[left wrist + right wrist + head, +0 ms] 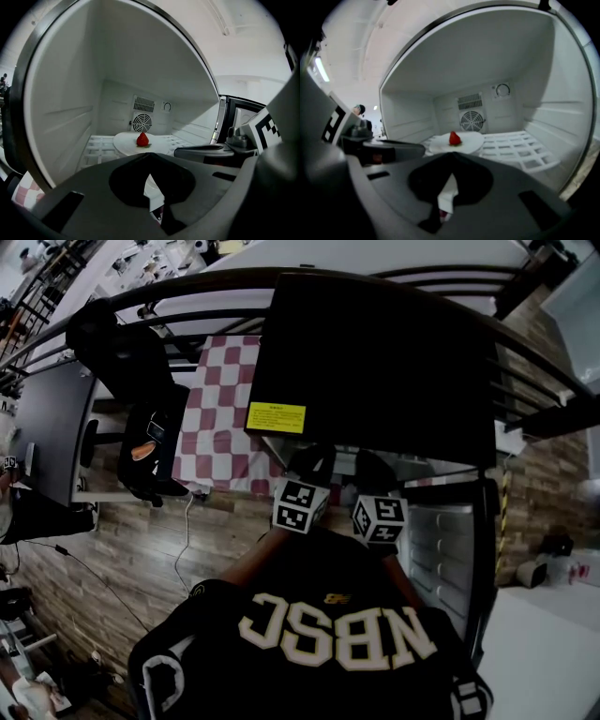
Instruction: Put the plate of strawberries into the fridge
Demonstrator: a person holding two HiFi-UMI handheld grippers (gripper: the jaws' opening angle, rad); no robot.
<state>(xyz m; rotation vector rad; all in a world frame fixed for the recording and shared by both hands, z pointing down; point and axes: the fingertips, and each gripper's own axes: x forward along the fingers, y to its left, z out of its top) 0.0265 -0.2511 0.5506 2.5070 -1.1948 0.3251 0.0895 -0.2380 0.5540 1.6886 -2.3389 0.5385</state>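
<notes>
Partly, the left gripper (149, 157) hides the plate (123, 140) holding one strawberry (142, 139).

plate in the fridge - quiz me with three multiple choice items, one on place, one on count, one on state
1. Where is the plate?
A on the checked cloth
B on the wire shelf inside the fridge
C on the floor

2. How many strawberries lie on it?
A one
B three
C six

3. What state is the plate in?
A clamped in one set of fingers
B clamped from both sides
C resting free

Key: B, it sits on the wire shelf in front of the fan; A, a single strawberry shows; C, the left gripper and right gripper are both short of it.
</notes>
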